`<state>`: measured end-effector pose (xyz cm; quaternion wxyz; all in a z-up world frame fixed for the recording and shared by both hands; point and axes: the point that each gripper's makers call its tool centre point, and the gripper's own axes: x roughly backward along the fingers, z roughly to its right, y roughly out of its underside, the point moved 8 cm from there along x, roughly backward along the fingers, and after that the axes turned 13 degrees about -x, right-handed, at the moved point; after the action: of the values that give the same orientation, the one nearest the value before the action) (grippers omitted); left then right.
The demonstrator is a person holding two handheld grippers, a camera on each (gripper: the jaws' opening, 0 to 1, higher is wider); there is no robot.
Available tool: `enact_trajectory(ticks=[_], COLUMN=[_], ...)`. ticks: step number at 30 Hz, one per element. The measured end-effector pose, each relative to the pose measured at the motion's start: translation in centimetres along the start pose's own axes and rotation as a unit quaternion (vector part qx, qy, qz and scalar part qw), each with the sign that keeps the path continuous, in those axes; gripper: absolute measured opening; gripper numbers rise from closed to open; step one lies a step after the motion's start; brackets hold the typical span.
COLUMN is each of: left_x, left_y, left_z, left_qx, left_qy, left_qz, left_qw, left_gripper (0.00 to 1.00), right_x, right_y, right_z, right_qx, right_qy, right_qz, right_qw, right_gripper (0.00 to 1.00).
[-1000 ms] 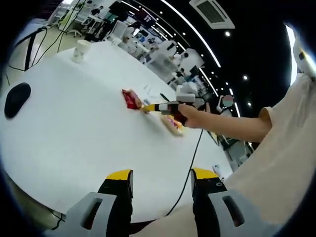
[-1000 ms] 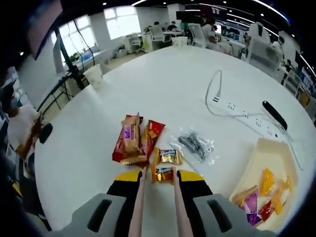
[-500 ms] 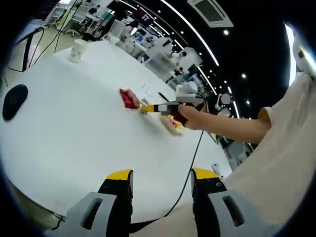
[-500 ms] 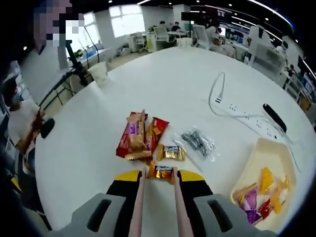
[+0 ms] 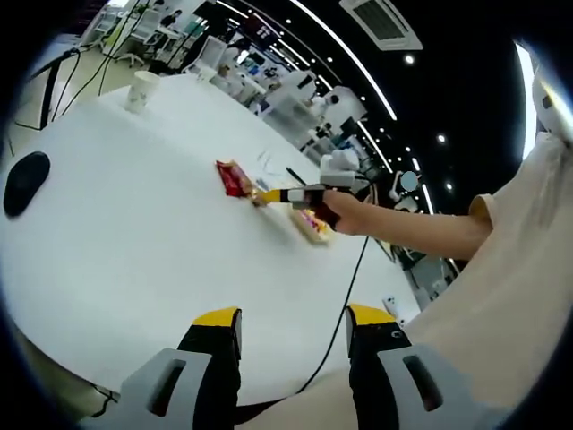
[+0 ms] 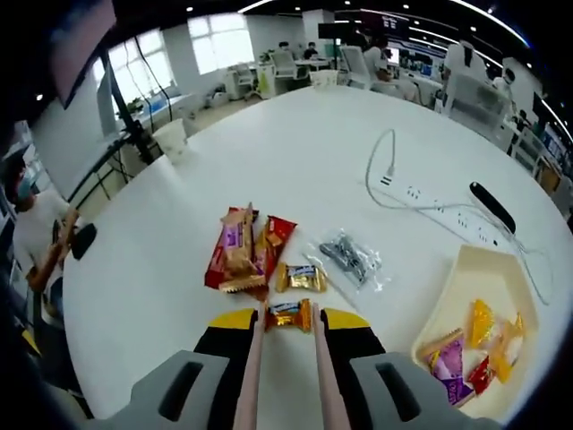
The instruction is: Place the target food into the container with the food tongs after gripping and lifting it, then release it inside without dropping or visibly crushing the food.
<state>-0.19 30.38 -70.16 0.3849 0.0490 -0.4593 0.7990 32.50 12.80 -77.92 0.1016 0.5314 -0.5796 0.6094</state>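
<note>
Right gripper view: the right gripper (image 6: 288,315) carries a pair of pale food tongs (image 6: 251,376) between its fingers, which are closed on the tong arms. The tong tips pinch a small orange-and-gold wrapped candy (image 6: 287,314) at its two ends. Whether the candy is clear of the white worktop (image 6: 295,152) cannot be told.

Just beyond the held candy lies a second gold-wrapped candy (image 6: 301,278). Beside it, toward the left of the view, lie a red and purple snack packet (image 6: 231,255) and a red packet (image 6: 274,240), overlapping one another. To the right of the gold candy lies a clear bag with grey contents (image 6: 346,257).

The cream container (image 6: 461,300) sits at the lower right of the view, well apart from the tongs, and holds several coloured wrapped sweets (image 6: 474,345). A white power strip with cable (image 6: 430,206) and a black elongated object (image 6: 492,208) lie beyond the container. A paper cup (image 6: 170,139) stands at the far left of the worktop.

Left gripper view: the left gripper (image 5: 294,322) hovers over the near edge of the worktop with its yellow-tipped fingers apart and holding nothing. The right gripper and the person's hand (image 5: 345,213) appear across the worktop near the red packet. A black oval object (image 5: 27,182) lies at the left.
</note>
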Motion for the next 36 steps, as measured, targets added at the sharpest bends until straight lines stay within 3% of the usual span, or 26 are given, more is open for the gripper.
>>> enact_trajectory(ticks=[5, 17, 36], left_x=[0.3, 0.4, 0.4], left_y=[0.3, 0.5, 0.2], left_z=[-0.1, -0.2, 0.0], left_qx=[0.006, 0.006, 0.004], left_qy=[-0.005, -0.006, -0.005], left_qz=[0.001, 0.0, 0.006], left_qw=[1.0, 1.0, 1.0], left_gripper=[0.46, 0.46, 0.45], right_x=[0.3, -0.3, -0.2], right_y=[-0.3, 0.3, 0.4], right_z=[-0.8, -1.3, -0.8], right_qx=[0.041, 0.055, 0.05], right_qy=[0.006, 0.007, -0.008], right_qz=[0.005, -0.014, -0.009], right_qw=[0.9991, 0.9983, 0.9987], right_gripper=[0.27, 0.25, 0.2])
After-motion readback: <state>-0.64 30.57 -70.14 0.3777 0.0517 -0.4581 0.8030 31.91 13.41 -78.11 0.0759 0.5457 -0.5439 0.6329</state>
